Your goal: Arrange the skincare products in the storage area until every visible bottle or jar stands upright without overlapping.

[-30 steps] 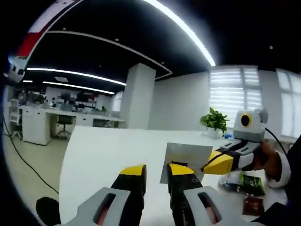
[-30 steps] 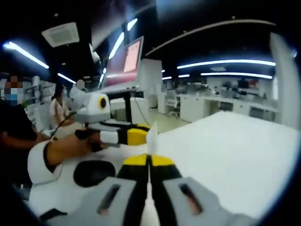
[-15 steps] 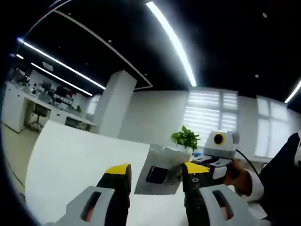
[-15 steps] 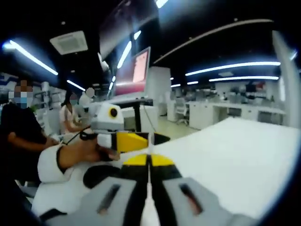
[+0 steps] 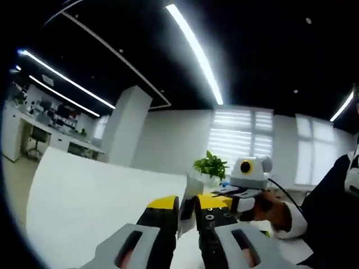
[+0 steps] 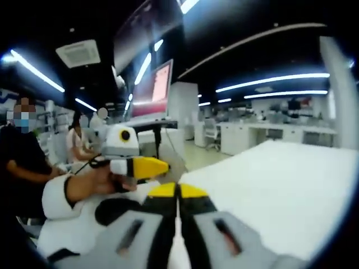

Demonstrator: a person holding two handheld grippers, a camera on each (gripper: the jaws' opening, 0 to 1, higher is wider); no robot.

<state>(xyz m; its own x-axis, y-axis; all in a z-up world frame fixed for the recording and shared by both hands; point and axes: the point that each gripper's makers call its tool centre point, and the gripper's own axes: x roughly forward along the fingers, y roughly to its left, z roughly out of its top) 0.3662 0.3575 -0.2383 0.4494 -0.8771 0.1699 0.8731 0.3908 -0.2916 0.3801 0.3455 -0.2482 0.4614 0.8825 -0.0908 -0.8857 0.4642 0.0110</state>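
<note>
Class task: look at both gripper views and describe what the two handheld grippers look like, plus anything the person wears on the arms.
The left gripper and the right gripper both have grey bodies with dark slots and black jaws capped in yellow. A thin dark cable trails from the right gripper in the left gripper view. The person wears a dark sleeve with a white cuff.

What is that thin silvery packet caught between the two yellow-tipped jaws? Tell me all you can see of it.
The packet is a flat sachet, silvery-grey and foil-like, with a dark patch on one face. It stands nearly edge-on in the left gripper view, its top corner rising above the yellow jaw tips. The left hand-held gripper has its jaws closed against both faces, holding it up above the white table. Any print on it is too blurred to read.
</note>
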